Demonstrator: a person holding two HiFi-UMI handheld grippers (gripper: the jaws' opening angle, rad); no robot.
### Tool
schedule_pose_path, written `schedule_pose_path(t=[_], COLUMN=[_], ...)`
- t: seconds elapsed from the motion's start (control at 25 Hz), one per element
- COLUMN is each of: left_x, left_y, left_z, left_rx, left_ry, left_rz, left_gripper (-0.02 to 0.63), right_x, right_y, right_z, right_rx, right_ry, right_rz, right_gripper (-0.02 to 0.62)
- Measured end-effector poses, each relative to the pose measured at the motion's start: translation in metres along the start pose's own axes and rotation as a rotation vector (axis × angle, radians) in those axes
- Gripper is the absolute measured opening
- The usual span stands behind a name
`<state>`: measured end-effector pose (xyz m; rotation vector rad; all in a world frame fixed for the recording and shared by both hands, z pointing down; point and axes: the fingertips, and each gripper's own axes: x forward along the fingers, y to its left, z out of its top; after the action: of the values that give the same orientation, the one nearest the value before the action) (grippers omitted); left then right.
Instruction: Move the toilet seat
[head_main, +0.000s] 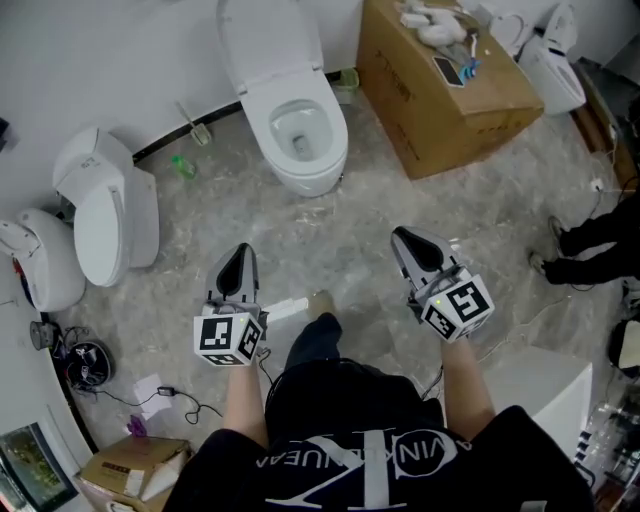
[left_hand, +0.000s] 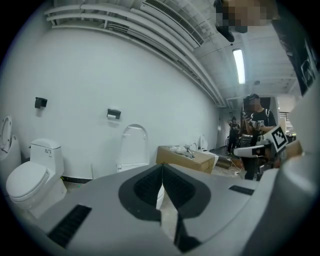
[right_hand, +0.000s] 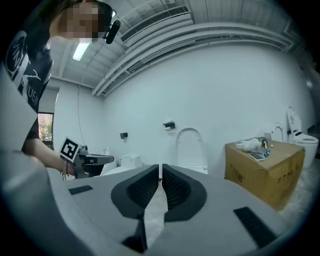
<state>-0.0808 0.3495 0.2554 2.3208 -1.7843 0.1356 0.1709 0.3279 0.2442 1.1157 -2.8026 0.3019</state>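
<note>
Marbled floor (head_main: 400, 210) separates us from the toilet seat (head_main: 331, 140), ahead between our closed, empty claws, nearer left claw (head_main: 240, 256) than right claw (head_main: 408, 240).

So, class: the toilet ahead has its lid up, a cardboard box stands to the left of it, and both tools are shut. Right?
Not quite: the cardboard box stands to the right of the toilet, as the head view shows. The lid is up, and the left tool and right tool are shut.
</note>
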Motion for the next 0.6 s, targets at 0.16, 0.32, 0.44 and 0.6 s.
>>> schedule_pose_path(t=[0.16, 0.32, 0.44, 0.6], left_x=[0.035, 0.07, 0.094, 0.114], left_y=[0.025, 0.037, 0.048, 0.053], left_z=[-0.017, -0.035, -0.047, -0.063], left_rx=[-0.021, -0.037, -0.064, -0.118], left_ry=[0.066, 0.112, 0.124, 0.129], left_rz=[-0.025, -0.058, -0.07, -0.091], left_gripper=[0.005, 0.005, 0.005, 0.005], right_x=[0.038, 0.071, 0.096, 0.116], right_y=[-0.024, -0.04, -0.044, -0.044], right_z=[-0.011, -0.028, -0.039, -0.048], right_rx=[0.067, 0.096, 0.07, 0.055], right_ry=[0.016, 0.055, 0.1, 0.141], right_rz=[-0.035, -0.051, -0.046, -0.036], right_gripper=[0.045, 0.074, 0.083, 0.089])
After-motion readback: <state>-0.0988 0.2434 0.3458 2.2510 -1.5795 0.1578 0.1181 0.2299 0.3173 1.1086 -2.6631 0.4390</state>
